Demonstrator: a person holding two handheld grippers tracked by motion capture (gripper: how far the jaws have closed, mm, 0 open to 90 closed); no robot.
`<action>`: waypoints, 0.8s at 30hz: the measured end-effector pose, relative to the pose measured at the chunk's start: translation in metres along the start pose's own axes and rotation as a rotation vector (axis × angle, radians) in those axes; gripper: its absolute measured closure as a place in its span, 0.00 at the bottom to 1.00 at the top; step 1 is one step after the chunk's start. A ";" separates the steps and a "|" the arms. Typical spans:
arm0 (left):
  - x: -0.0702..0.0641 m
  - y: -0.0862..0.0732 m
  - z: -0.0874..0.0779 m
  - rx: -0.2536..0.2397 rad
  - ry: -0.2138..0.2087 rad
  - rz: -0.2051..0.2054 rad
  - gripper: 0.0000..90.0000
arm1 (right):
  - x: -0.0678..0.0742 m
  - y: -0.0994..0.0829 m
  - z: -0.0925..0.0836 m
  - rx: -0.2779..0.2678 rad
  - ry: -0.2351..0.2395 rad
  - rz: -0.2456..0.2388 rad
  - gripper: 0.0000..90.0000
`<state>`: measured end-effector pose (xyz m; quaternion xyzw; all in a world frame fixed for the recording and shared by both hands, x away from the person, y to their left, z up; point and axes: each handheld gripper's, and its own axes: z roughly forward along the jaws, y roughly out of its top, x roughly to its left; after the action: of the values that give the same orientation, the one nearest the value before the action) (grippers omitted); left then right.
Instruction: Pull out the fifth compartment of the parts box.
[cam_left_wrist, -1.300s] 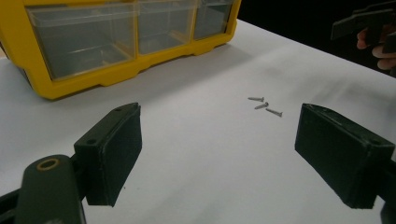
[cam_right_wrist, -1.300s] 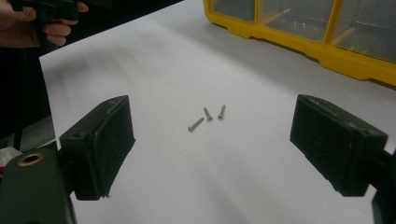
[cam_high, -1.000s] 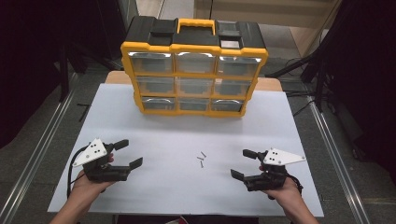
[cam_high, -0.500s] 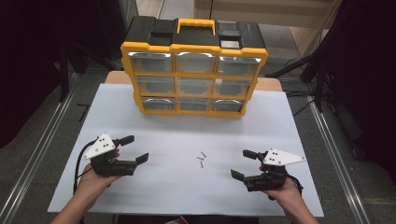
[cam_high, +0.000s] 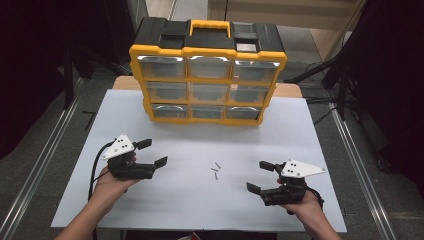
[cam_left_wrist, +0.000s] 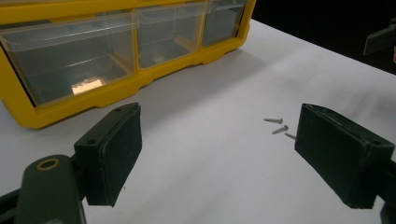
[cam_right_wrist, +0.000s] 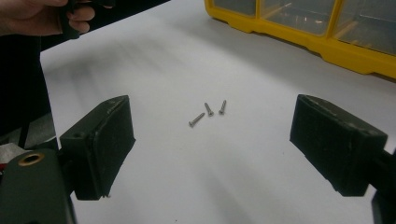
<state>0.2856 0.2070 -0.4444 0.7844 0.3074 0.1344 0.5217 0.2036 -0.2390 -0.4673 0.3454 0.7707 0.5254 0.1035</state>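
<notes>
Three small metal screws (cam_high: 216, 170) lie close together on the white table sheet (cam_high: 210, 210), between my two grippers. My left gripper (cam_high: 152, 153) is open to their left, its jaws wide apart and empty; in the left gripper view the screws (cam_left_wrist: 279, 127) lie just inside the right jaw. My right gripper (cam_high: 260, 176) is open to the right of the screws, also empty; in the right gripper view the screws (cam_right_wrist: 206, 112) sit midway ahead of the jaws. A yellow-and-black drawer organizer (cam_high: 207, 70) with clear drawers stands at the back of the table.
The organizer's lower drawers (cam_left_wrist: 74, 58) face me, all shut. The white sheet (cam_right_wrist: 243, 186) ends at the table edges, with metal rails (cam_high: 45, 165) and dark floor on both sides. A hand holding the left gripper appears at the top left of the right gripper view (cam_right_wrist: 42, 16).
My left gripper has moved right and slightly forward, toward the screws. The right gripper has stayed put. Both remain open.
</notes>
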 end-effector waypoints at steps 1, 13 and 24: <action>0.000 0.000 0.000 0.000 0.000 0.000 0.17 | 0.000 0.000 0.000 0.000 0.000 0.000 0.16; 0.003 0.014 0.011 0.003 -0.004 0.002 0.17 | -0.001 0.000 0.002 0.009 -0.004 -0.002 0.17; 0.005 0.023 0.022 0.011 -0.008 -0.004 0.17 | 0.001 0.000 0.002 0.014 0.004 0.003 0.17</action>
<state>0.3090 0.1878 -0.4331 0.7872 0.3076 0.1287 0.5188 0.2039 -0.2375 -0.4679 0.3459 0.7741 0.5210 0.0988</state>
